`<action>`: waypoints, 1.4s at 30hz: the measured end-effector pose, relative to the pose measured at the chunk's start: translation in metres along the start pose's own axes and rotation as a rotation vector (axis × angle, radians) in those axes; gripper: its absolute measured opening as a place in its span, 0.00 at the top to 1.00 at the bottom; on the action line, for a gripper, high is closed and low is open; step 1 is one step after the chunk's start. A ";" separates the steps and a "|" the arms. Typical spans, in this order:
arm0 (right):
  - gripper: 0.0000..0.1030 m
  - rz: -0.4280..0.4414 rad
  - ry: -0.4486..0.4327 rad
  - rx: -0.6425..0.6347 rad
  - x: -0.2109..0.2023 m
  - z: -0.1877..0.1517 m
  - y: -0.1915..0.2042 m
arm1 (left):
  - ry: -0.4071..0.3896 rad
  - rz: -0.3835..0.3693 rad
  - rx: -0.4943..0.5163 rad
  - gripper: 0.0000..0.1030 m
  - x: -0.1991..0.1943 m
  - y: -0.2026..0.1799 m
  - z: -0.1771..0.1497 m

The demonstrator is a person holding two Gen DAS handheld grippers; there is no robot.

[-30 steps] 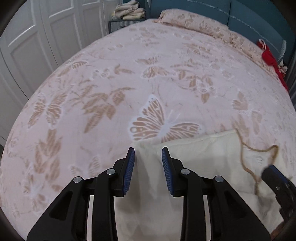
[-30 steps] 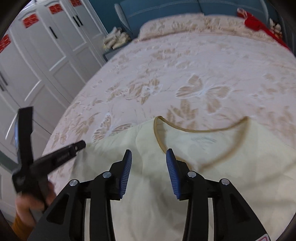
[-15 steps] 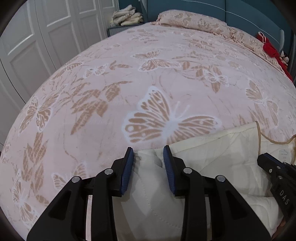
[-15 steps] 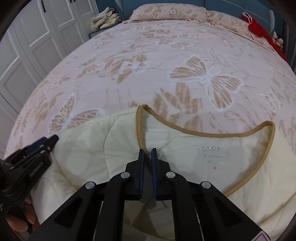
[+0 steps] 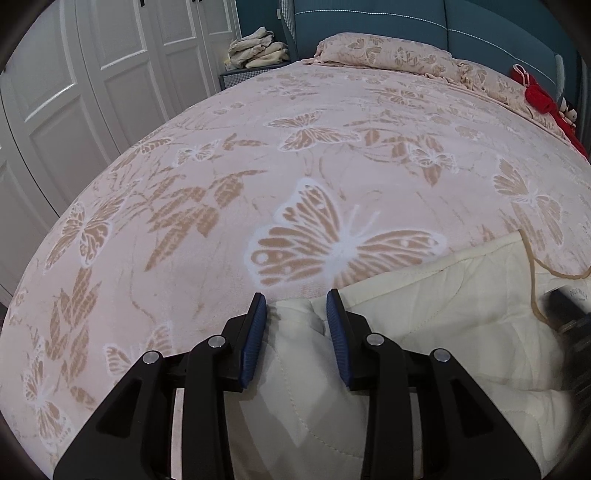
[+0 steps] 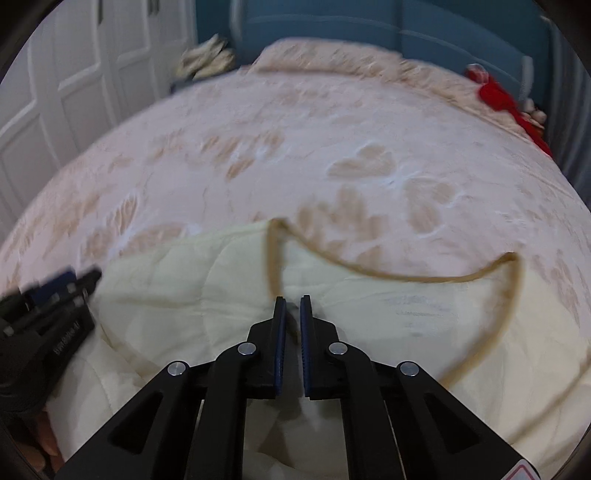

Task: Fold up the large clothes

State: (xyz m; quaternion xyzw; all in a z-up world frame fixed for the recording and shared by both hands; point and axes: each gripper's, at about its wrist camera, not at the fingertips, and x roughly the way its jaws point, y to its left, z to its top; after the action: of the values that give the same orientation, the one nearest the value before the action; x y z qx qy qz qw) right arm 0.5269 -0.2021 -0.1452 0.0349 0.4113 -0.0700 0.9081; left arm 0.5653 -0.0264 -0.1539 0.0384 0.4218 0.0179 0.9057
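Cream quilted garment [image 6: 461, 332] on the bed [image 5: 207, 258] is pinched near its collar by the clenched right claw [image 6: 291, 300] and bunched at one shoulder in the left claw [image 5: 295, 301], likely for folding.

Neck label [image 6: 413, 314] print — blurred, unreadable

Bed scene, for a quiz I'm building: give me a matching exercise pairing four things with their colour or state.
Things:
1. right gripper
2. garment
3. bedspread
4. headboard

Descriptions:
a. teal
b. cream, tan-trimmed neckline
c. shut on fabric
d. pink with butterflies

Pairs: 1-c, 2-b, 3-d, 4-a
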 end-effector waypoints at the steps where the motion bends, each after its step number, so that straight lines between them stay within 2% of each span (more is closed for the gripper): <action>1: 0.96 0.004 -0.037 0.063 -0.013 0.002 -0.014 | 0.004 -0.010 -0.011 0.67 -0.001 0.003 0.001; 3: 0.95 -0.007 -0.077 0.167 -0.040 0.005 -0.044 | 0.004 -0.009 -0.030 0.65 -0.012 0.010 0.005; 5: 0.95 -0.030 -0.075 0.209 -0.065 0.006 -0.078 | -0.019 -0.008 -0.030 0.64 -0.034 0.011 0.007; 8: 0.91 -0.110 -0.068 0.236 -0.093 -0.004 -0.131 | -0.024 -0.127 -0.014 0.63 -0.064 -0.006 0.013; 10: 0.85 -0.159 -0.038 0.263 -0.098 -0.012 -0.161 | 0.000 -0.215 0.005 0.62 -0.076 -0.035 0.021; 12: 0.85 -0.168 0.010 0.315 -0.098 -0.023 -0.194 | 0.009 -0.288 0.036 0.59 -0.086 -0.072 0.025; 14: 0.85 -0.171 0.051 0.347 -0.094 -0.029 -0.217 | 0.015 -0.335 0.069 0.50 -0.091 -0.107 0.027; 17: 0.85 -0.147 0.089 0.347 -0.085 -0.035 -0.238 | 0.073 -0.395 0.114 0.48 -0.087 -0.167 0.023; 21: 0.85 -0.113 0.137 0.305 -0.072 -0.039 -0.252 | 0.168 -0.400 0.157 0.48 -0.062 -0.222 0.006; 23: 0.85 -0.094 0.148 0.275 -0.068 -0.041 -0.259 | 0.190 -0.398 0.166 0.48 -0.053 -0.236 -0.002; 27: 0.85 -0.093 0.153 0.235 -0.065 -0.049 -0.265 | 0.176 -0.339 0.220 0.48 -0.040 -0.254 -0.018; 31: 0.87 -0.093 0.134 0.232 -0.058 -0.060 -0.270 | 0.124 -0.292 0.251 0.48 -0.041 -0.255 -0.025; 38: 0.87 -0.121 0.072 0.236 -0.054 -0.069 -0.268 | 0.073 -0.309 0.191 0.48 -0.042 -0.245 -0.027; 41: 0.88 -0.093 0.063 0.296 -0.063 -0.066 -0.280 | 0.051 -0.293 0.112 0.49 -0.060 -0.213 -0.019; 42: 0.87 -0.119 0.060 0.322 -0.070 -0.064 -0.285 | 0.039 -0.301 0.093 0.49 -0.067 -0.196 -0.014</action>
State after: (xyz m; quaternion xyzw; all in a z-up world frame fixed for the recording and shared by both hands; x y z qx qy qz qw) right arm 0.3888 -0.4689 -0.1363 0.1575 0.4231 -0.1876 0.8723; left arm 0.5111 -0.2250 -0.1283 0.0161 0.4406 -0.1367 0.8871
